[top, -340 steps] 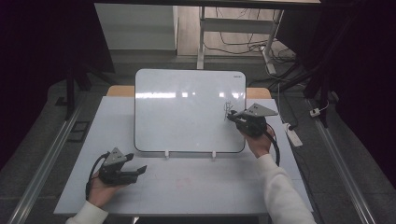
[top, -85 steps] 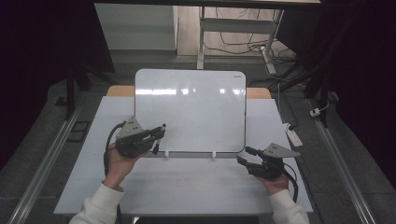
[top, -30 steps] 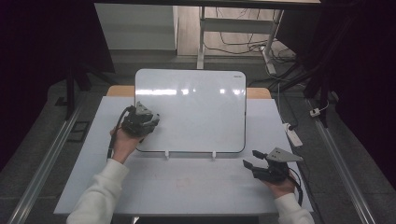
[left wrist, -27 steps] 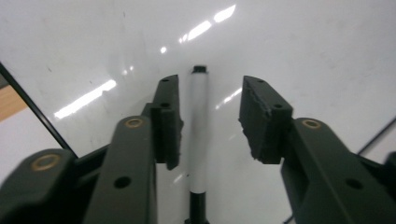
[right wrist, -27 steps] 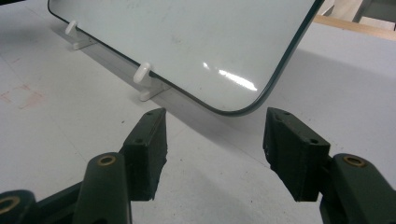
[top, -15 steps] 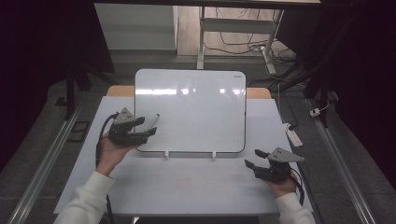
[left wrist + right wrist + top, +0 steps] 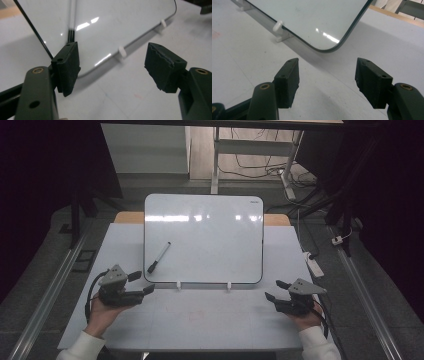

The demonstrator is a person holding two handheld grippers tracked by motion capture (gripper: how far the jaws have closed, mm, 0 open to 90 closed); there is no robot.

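A white board leans back on the white table, held by two small white clips. On the board's left part lies a black-and-white marker, free of either gripper. My left gripper hovers low at the board's front left corner; its jaws have just been opening, and it is open with nothing between them. My right gripper sits at the front right, off the board's right corner. Its jaws have also just been opening a little, and it is open and holds nothing.
A white power strip lies off the table's right side. A wooden strip shows behind the board. Metal rails run along the floor on both sides. Bare tabletop stretches between the two grippers.
My left hand has drawn back from the board's left part toward the table's front left, its jaws spreading. The marker now lies loose on the board. The right hand has stayed put.
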